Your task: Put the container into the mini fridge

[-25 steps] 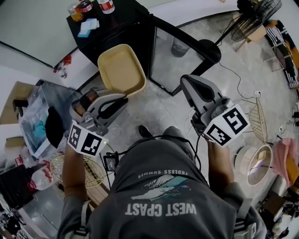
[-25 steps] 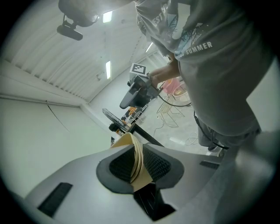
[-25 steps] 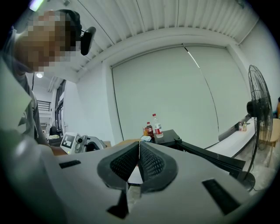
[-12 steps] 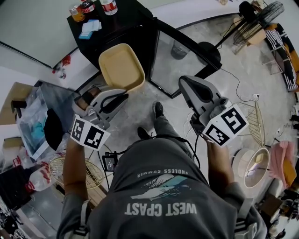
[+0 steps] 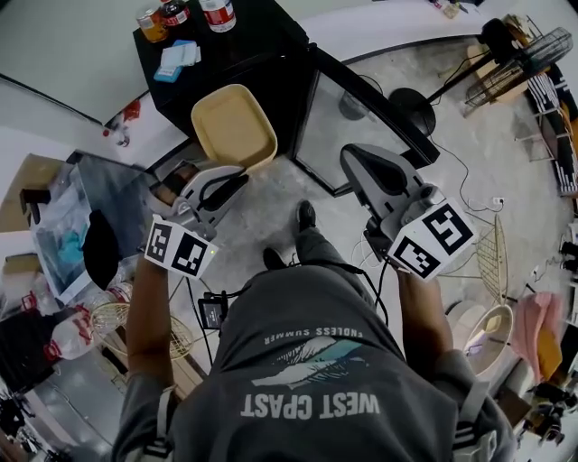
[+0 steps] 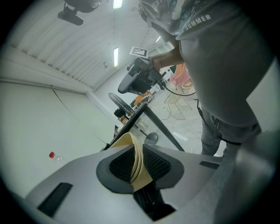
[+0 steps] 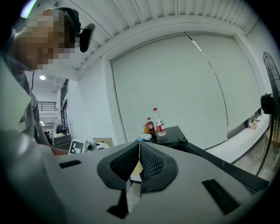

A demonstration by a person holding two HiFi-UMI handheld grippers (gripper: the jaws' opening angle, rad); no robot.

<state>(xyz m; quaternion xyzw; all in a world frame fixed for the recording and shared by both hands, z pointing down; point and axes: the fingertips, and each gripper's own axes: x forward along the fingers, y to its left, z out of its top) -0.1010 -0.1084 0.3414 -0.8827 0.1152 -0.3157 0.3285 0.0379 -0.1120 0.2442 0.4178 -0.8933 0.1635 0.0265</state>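
Note:
A shallow cream container (image 5: pixel 233 129) is held by its near rim in my left gripper (image 5: pixel 237 177), in front of the black mini fridge (image 5: pixel 257 50). In the left gripper view the jaws are shut on the thin cream rim (image 6: pixel 136 162). The fridge's glass door (image 5: pixel 357 113) stands open to the right of the container. My right gripper (image 5: pixel 354 155) hovers before that door. Its pads (image 7: pixel 148 162) meet at the tip with nothing between them. In the right gripper view the fridge top (image 7: pixel 173 132) lies ahead.
Bottles (image 5: pixel 190 11) and a blue pack (image 5: pixel 176 56) sit on the fridge top. A fan base (image 5: pixel 411 101) stands behind the open door. Bags and boxes (image 5: pixel 72 244) crowd the left; wire baskets (image 5: pixel 492 242) and cables lie at the right. The person's shoe (image 5: pixel 305 215) is under the grippers.
The person has stepped toward the fridge, one foot now showing below the grippers. Both grippers sit a little nearer the fridge; the left still holds the container.

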